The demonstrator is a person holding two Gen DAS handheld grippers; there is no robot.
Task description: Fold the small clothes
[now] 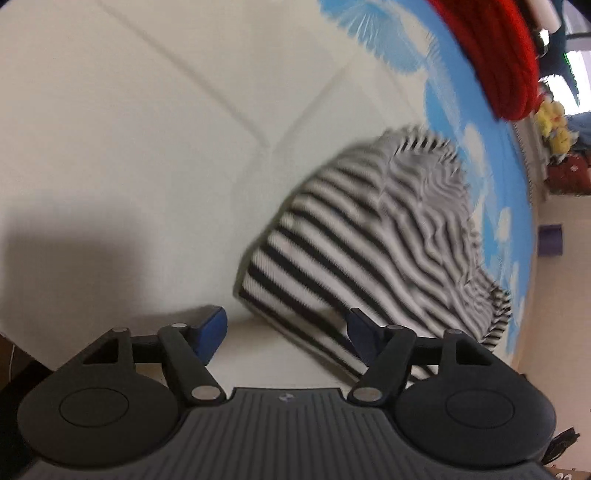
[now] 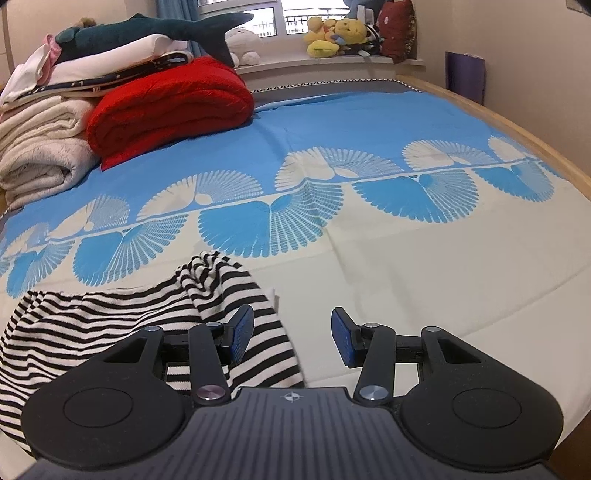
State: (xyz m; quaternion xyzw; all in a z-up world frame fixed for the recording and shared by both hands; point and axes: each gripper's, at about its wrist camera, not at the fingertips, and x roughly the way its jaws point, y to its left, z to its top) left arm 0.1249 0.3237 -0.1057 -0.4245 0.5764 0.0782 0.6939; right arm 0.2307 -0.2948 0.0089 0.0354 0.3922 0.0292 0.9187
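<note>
A small black-and-white striped garment (image 1: pixel 373 243) lies rumpled on the cream part of the bed cover (image 1: pixel 129 129). In the left wrist view, which is tilted and blurred, my left gripper (image 1: pixel 286 332) is open, its right finger over the garment's near edge and its left finger over bare cover. In the right wrist view the same striped garment (image 2: pixel 110 325) lies at the lower left. My right gripper (image 2: pixel 293 339) is open and empty, its left finger above the garment's right edge, its right finger over the cream cover (image 2: pixel 443 277).
A folded red blanket (image 2: pixel 170 107) and a stack of cream and white folded laundry (image 2: pixel 40 147) sit at the bed's far left. Plush toys (image 2: pixel 340 35) line the windowsill. The wooden bed edge (image 2: pixel 546 147) runs along the right. A purple object (image 2: pixel 465 74) stands by the wall.
</note>
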